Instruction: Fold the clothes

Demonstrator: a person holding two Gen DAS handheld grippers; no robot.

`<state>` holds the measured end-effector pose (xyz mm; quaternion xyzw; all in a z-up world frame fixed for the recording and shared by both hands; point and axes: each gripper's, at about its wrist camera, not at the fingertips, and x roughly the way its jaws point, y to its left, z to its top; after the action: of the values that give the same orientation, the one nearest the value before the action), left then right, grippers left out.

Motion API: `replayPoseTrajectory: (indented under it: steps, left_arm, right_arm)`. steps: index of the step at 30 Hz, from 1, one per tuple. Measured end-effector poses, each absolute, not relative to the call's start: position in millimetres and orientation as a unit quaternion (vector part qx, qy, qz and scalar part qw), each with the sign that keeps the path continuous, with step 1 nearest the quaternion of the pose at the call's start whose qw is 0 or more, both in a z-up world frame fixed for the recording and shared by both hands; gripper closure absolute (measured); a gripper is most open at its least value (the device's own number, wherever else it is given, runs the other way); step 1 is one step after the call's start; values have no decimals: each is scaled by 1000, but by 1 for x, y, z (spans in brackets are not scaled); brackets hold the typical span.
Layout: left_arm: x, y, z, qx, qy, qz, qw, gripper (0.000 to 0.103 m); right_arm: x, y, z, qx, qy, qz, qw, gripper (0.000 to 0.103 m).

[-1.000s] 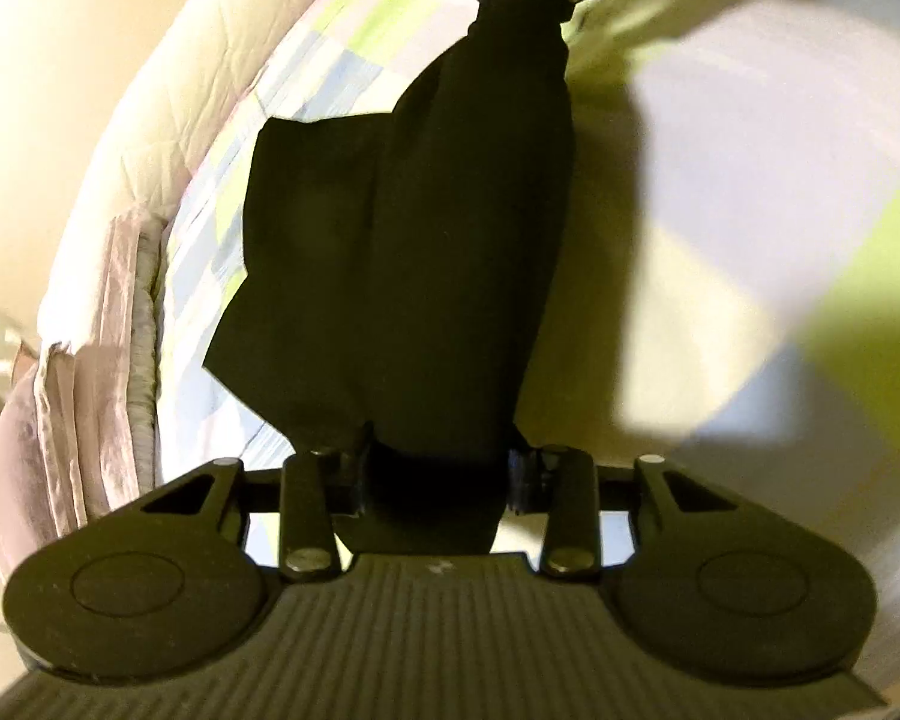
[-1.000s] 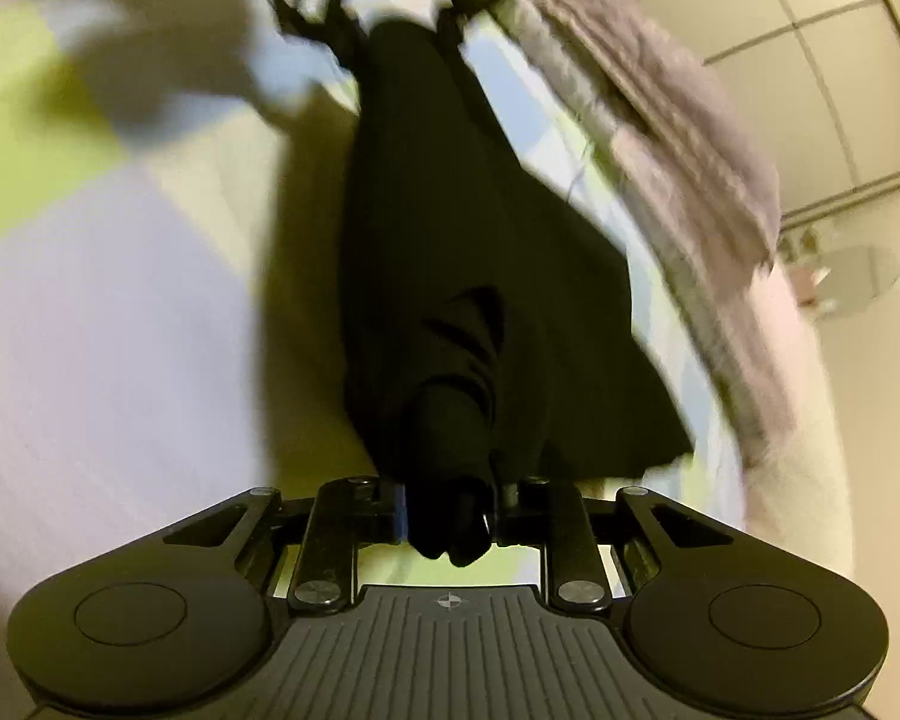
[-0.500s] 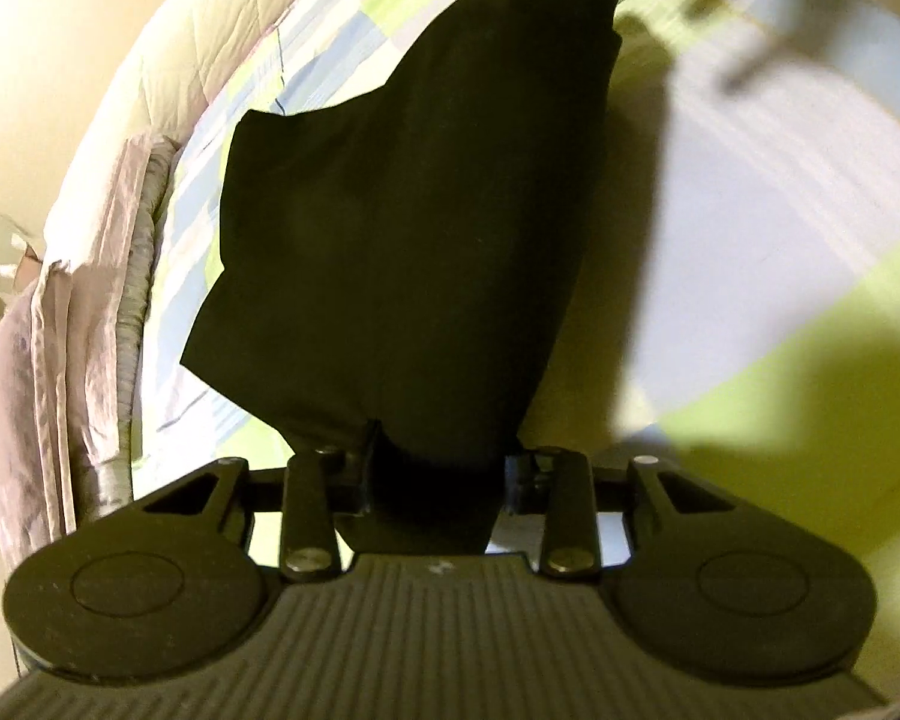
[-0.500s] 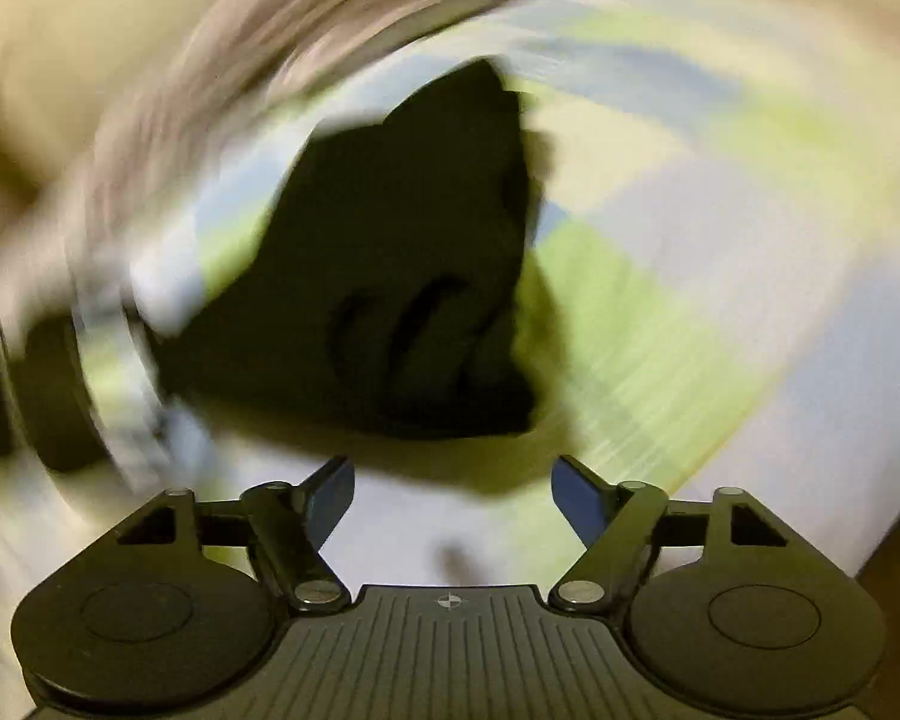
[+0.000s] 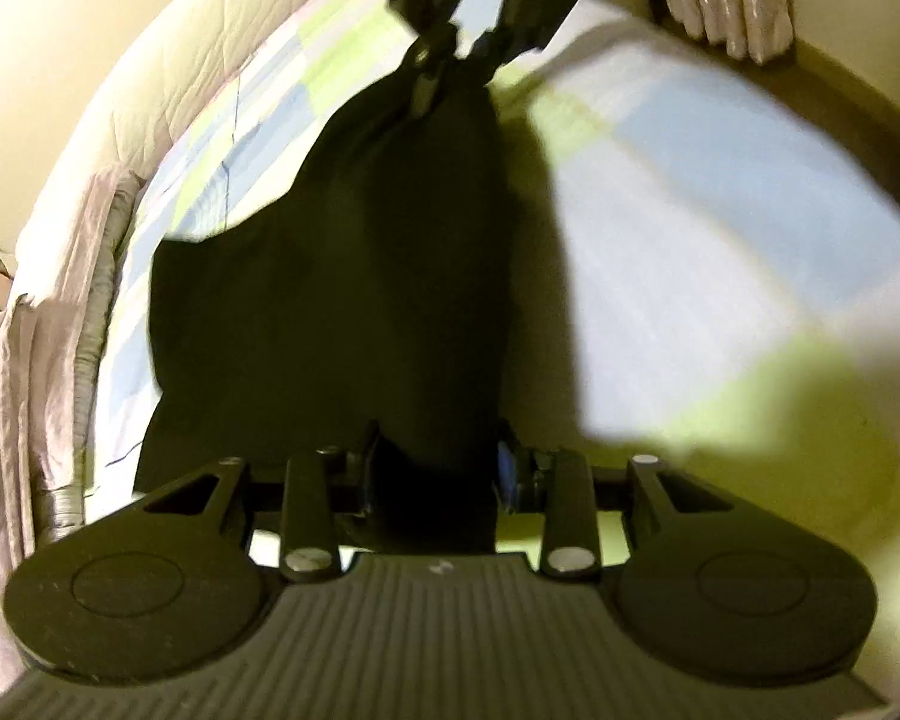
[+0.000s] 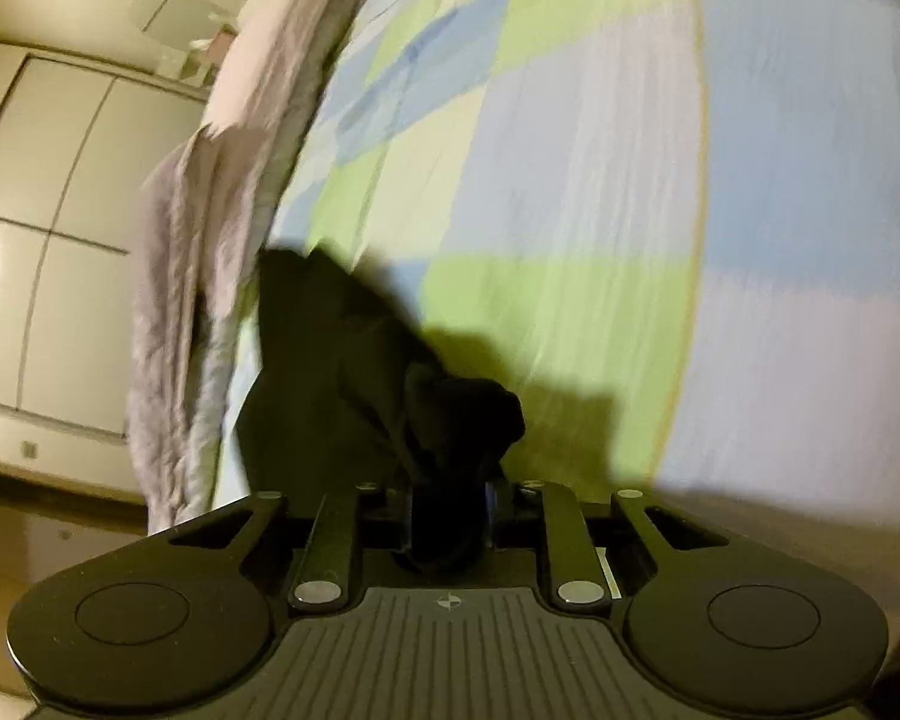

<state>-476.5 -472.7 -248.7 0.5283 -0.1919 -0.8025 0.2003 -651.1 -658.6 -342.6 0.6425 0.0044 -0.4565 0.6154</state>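
Observation:
A black garment [image 5: 342, 276] hangs stretched over the bed between both grippers. My left gripper [image 5: 432, 480] is shut on its near end, with cloth bunched between the pads. At the top of the left wrist view, the right gripper [image 5: 444, 60] pinches the far end, a hand just above it. In the right wrist view the right gripper [image 6: 450, 516] has its jaws closing on a thick bunch of the black garment [image 6: 342, 396], which fills the gap; the rest trails off to the left over the sheet.
The bed's patchwork sheet [image 5: 720, 228] in blue, green and white lies under everything. A rumpled pale lilac duvet [image 6: 192, 276] runs along the bed's left side. Wardrobe doors [image 6: 60, 210] stand beyond it. A bedside table with small items [image 6: 180, 30] is far back.
The right gripper let go of the garment, stood open half a second ago, and is now shut on a bunch of it again. The left gripper kept its grip and moved with the cloth.

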Motion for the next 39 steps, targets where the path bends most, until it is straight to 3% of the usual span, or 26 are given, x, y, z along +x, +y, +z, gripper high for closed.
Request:
replayPoseTrajectory:
  steps: [5, 7, 9, 13, 15, 16, 17, 21, 24, 26, 27, 29, 30, 31, 39]
  left_arm:
    - [-491, -467, -247, 535, -167, -797, 225, 73]
    - [-491, -470, -247, 537, -165, -796, 226, 73]
    - [-493, -474, -247, 538, -166, -795, 224, 73]
    - [-495, -479, -250, 540, -166, -795, 221, 73]
    - [-496, -479, -250, 540, -166, -794, 222, 73]
    - [-497, -478, -249, 539, -166, -795, 223, 74]
    - [-499, -477, -247, 537, -165, -797, 224, 74]
    - [-526, -464, -238, 524, -164, -809, 208, 75]
    - [-543, -463, -242, 541, -133, -800, 224, 75]
    - [-545, -462, -241, 542, -129, -798, 230, 75]
    - [-545, -462, -240, 542, -127, -797, 233, 75]
    - [-541, -463, -234, 544, -124, -800, 220, 74]
    - [-538, -463, -231, 545, -122, -802, 213, 73]
    - [-536, -464, -228, 545, -120, -804, 206, 71]
    - [-468, -475, -197, 510, -134, -824, 206, 65]
  right_arm:
    - [-674, -655, -332, 638, -11, -500, 586, 71]
    - [-672, -643, -327, 625, -10, -520, 582, 42]
    - [-672, -625, -329, 631, -28, -526, 570, 26]
    - [-645, -618, -343, 649, -34, -497, 575, 25]
    - [-647, -623, -352, 659, -43, -487, 572, 29]
    - [-652, -626, -355, 666, -53, -482, 567, 66]
    - [-658, -630, -358, 672, -62, -477, 563, 80]
    - [-699, -663, -345, 658, -45, -482, 576, 83]
    - [-750, -681, -328, 626, -83, -552, 545, 92]
    - [-770, -691, -313, 598, -67, -580, 549, 90]
    - [-768, -691, -307, 587, -49, -577, 566, 87]
    - [-763, -688, -297, 566, -17, -570, 595, 52]
    - [-756, -680, -298, 566, -19, -569, 597, 20]
    - [-749, -672, -299, 567, -21, -567, 597, 16]
    - [-664, -630, -350, 651, -20, -501, 570, 16]
